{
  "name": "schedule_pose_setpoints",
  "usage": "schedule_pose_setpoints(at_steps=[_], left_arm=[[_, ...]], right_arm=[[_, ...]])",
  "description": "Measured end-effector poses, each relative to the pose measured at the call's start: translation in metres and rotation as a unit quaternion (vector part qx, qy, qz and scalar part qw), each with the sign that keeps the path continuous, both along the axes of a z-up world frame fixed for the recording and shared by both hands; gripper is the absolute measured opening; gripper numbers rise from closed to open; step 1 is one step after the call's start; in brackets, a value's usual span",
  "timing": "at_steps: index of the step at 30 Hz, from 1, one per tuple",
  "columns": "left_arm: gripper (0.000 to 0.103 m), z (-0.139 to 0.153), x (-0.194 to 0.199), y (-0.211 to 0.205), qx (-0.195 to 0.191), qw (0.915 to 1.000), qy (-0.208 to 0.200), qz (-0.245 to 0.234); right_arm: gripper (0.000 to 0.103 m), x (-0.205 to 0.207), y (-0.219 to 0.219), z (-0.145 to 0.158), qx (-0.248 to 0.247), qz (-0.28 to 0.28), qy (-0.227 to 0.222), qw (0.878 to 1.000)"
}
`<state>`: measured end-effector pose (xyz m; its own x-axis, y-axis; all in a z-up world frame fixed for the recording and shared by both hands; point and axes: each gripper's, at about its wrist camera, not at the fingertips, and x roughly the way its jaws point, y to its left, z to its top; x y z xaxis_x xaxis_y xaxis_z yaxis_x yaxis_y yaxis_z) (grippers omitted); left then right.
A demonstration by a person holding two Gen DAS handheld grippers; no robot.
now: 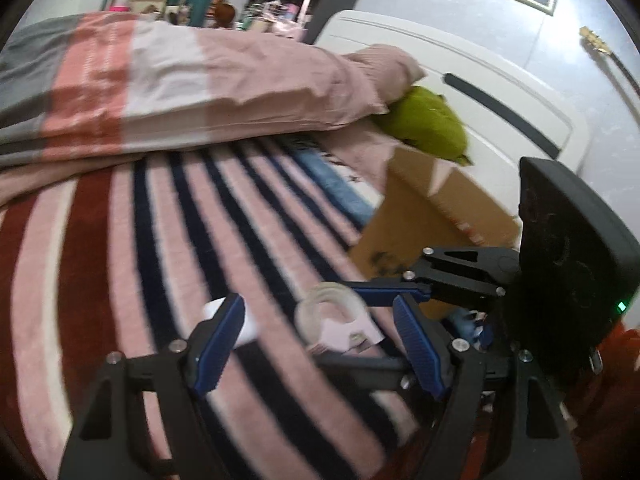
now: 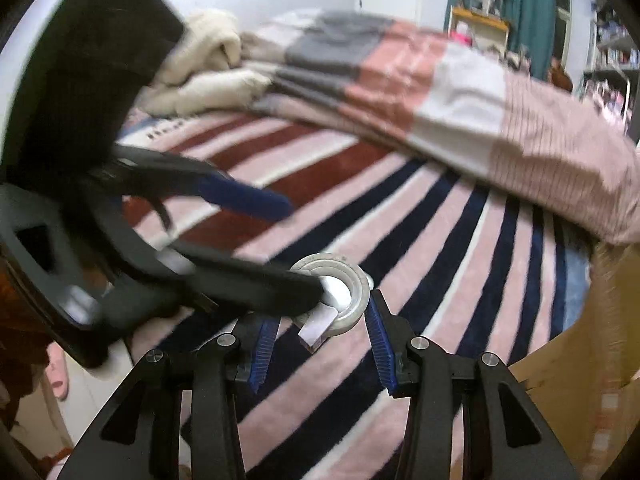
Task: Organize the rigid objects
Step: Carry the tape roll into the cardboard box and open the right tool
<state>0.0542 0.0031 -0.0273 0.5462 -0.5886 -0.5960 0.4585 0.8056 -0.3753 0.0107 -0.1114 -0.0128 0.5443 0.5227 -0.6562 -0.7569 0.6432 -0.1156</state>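
A clear roll of tape lies flat on the striped blanket with a loose white end sticking out. My left gripper is open, its blue pads either side of the roll and a little short of it. My right gripper is open too, just in front of the roll, which sits between its fingertips. In the right wrist view the left gripper's fingers reach in from the left, the lower one over the roll's edge. A small white object lies behind my left finger.
An open cardboard box stands on the bed to the right of the roll. A folded pink and grey duvet lies across the far side. A green plush rests by the white headboard.
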Motion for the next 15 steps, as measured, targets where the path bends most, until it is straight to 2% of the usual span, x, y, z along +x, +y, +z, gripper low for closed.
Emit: schedule_pose_setpoints(at_steps=[3, 5, 10, 15], left_arm=[[0.048, 0.014, 0.001, -0.019, 0.002, 0.9997, -0.005, -0.022], [0.039, 0.024, 0.003, -0.032, 0.002, 0.9995, -0.01, -0.03], [0.038, 0.049, 0.011, -0.072, 0.016, 0.9979, -0.035, -0.051], [0.038, 0.063, 0.028, -0.116, 0.017, 0.9957, -0.036, -0.083]], right_arm=[[0.039, -0.007, -0.013, 0.02, 0.011, -0.007, -0.021, 1.0], [0.039, -0.008, -0.021, 0.028, 0.013, -0.012, -0.03, 0.999], [0.039, -0.005, -0.056, 0.05, 0.025, -0.044, -0.047, 0.998], [0.039, 0.005, -0.099, 0.065, 0.025, -0.085, -0.054, 0.995]])
